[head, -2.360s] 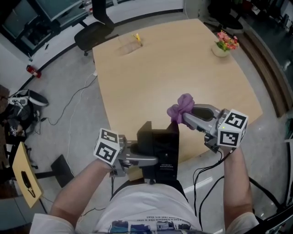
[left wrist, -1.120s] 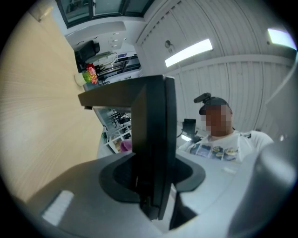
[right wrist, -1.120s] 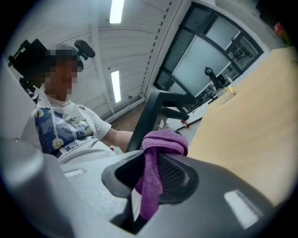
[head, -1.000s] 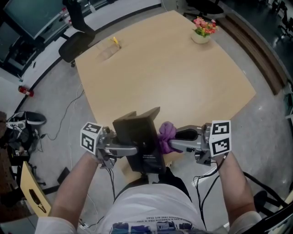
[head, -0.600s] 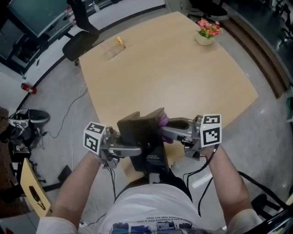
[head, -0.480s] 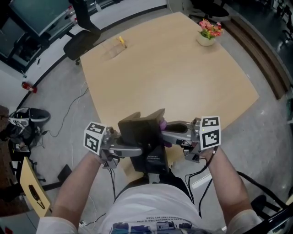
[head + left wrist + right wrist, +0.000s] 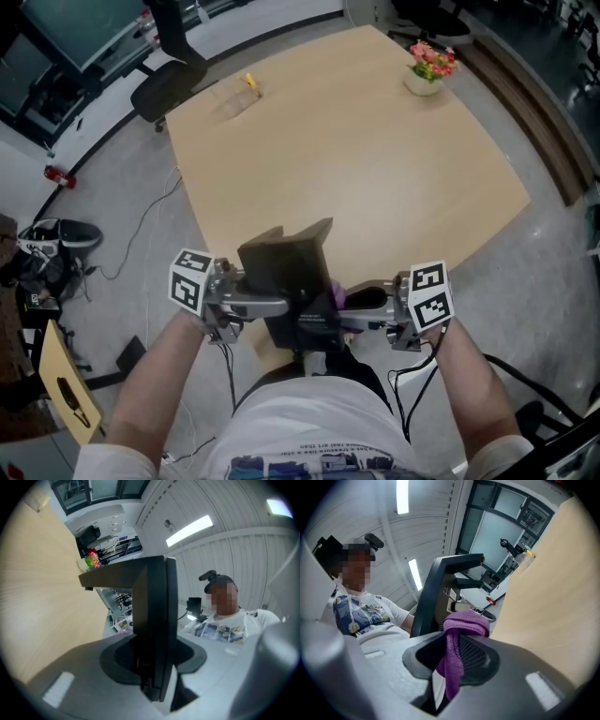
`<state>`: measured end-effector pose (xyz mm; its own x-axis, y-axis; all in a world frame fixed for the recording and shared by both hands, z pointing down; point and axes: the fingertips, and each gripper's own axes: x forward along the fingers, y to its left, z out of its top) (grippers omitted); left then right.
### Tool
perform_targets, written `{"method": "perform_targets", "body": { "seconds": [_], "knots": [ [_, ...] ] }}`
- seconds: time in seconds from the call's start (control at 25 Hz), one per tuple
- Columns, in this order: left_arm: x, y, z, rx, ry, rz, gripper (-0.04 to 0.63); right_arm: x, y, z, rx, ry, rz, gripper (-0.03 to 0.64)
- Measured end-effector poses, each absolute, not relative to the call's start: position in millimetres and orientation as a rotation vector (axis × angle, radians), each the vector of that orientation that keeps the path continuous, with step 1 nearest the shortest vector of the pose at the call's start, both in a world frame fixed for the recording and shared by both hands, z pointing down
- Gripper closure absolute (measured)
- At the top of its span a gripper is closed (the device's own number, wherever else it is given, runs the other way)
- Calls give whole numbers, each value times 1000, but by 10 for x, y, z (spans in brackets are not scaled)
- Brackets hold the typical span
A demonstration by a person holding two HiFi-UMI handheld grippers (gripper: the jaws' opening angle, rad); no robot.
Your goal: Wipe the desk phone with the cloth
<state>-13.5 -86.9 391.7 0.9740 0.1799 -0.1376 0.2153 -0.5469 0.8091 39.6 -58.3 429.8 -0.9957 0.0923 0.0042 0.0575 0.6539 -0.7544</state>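
Desk phone (image 7: 286, 272) held off desk (image 7: 356, 141), above lap. Left tool (image 7: 279, 305) clamps phone's edge. Right tool (image 7: 354, 316) pinches purple cloth (image 7: 335, 298) at phone's side. Likely mid-wipe; next, drag cloth along casing.

most of the cloth (image 7: 336, 296) — behind the desk phone (image 7: 286, 267) — out of sight

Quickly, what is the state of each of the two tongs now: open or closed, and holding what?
Left tongs: closed on the phone.
Right tongs: closed on the cloth.
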Motion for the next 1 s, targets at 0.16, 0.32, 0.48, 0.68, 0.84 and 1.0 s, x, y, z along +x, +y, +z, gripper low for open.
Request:
{"method": "perform_targets", "body": {
  "seconds": [0.16, 0.32, 0.48, 0.68, 0.84, 1.0],
  "knots": [
    [-120, -827, 3927, 2159, 290, -36, 416, 479, -711, 4287, -39, -2841, 1296, 526],
    [-79, -781, 3955, 2150, 302, -26, 416, 500, -1113, 4165, 135, -2928, 1336, 526],
    [-48, -738, 3944, 2150, 315, -20, 416, 356, -1325, 4145, 187, -2962, 1453, 526],
    [-59, -741, 3946, 2152, 304, -19, 416, 110, -1166, 4108, 29, -2951, 1462, 526],
    [-109, -764, 3931, 2150, 290, -34, 416, 15, -952, 4213, -78, -2887, 1461, 526],
    [-152, -816, 3933, 2151, 275, -44, 416, 0, -763, 4350, -124, -2834, 1456, 526]
  ]
}}
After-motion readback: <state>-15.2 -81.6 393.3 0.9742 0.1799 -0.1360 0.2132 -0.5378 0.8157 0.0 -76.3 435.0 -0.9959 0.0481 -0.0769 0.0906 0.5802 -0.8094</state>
